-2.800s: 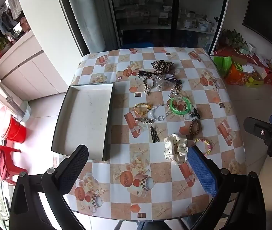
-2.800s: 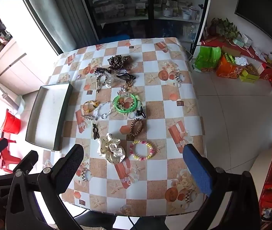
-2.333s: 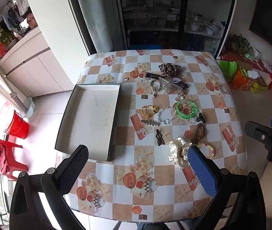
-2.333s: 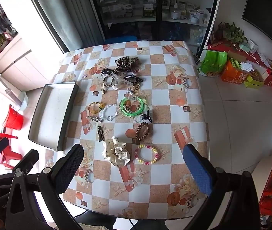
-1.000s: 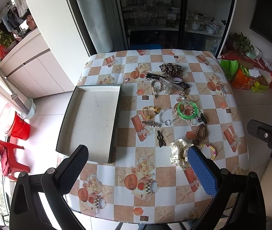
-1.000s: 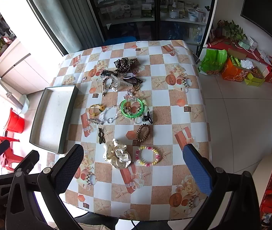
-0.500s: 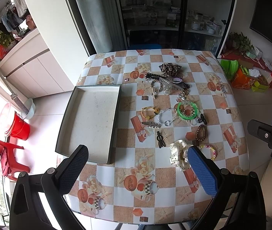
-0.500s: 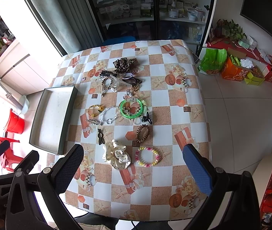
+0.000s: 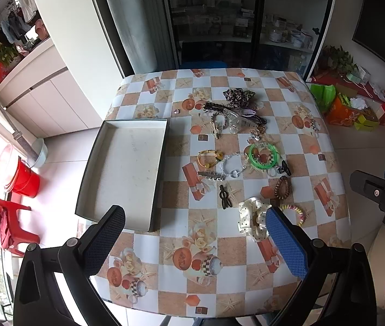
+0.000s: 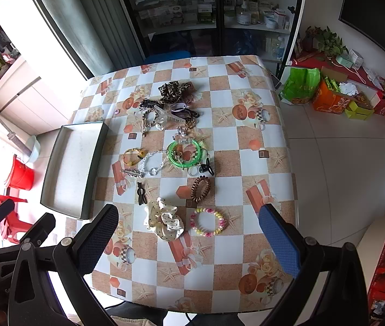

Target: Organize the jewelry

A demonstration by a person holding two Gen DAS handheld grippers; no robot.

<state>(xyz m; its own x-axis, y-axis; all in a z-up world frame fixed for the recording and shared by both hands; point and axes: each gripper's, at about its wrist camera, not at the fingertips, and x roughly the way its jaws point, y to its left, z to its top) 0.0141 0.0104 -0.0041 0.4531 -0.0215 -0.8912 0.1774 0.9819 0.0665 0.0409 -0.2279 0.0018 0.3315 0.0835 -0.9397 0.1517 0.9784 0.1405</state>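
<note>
Jewelry and hair pieces lie scattered over a checkered table (image 9: 176,244) (image 10: 236,168). Among them are a green bangle (image 9: 263,155) (image 10: 184,154), a cream dotted scrunchie (image 9: 252,218) (image 10: 163,221), a pastel bead bracelet (image 9: 295,213) (image 10: 208,222), a brown coil tie (image 9: 282,187) (image 10: 201,189) and a leopard scrunchie (image 9: 237,96) (image 10: 172,89). An empty grey tray (image 9: 127,171) (image 10: 70,163) sits at the table's left edge. My left gripper (image 9: 195,240) hangs open high above the near edge. My right gripper (image 10: 188,240) is open too, above the scrunchie and bead bracelet.
A red bucket (image 9: 20,176) and red plastic chair (image 9: 5,222) stand on the floor left of the table. Glass-door shelves (image 10: 206,8) rise behind it. Green and orange bags (image 10: 317,87) sit on the floor at the right.
Both grippers have risen a little and drifted, so the table looks slightly smaller and more centred. Nothing on the table has moved, and both pairs of fingers stay open.
</note>
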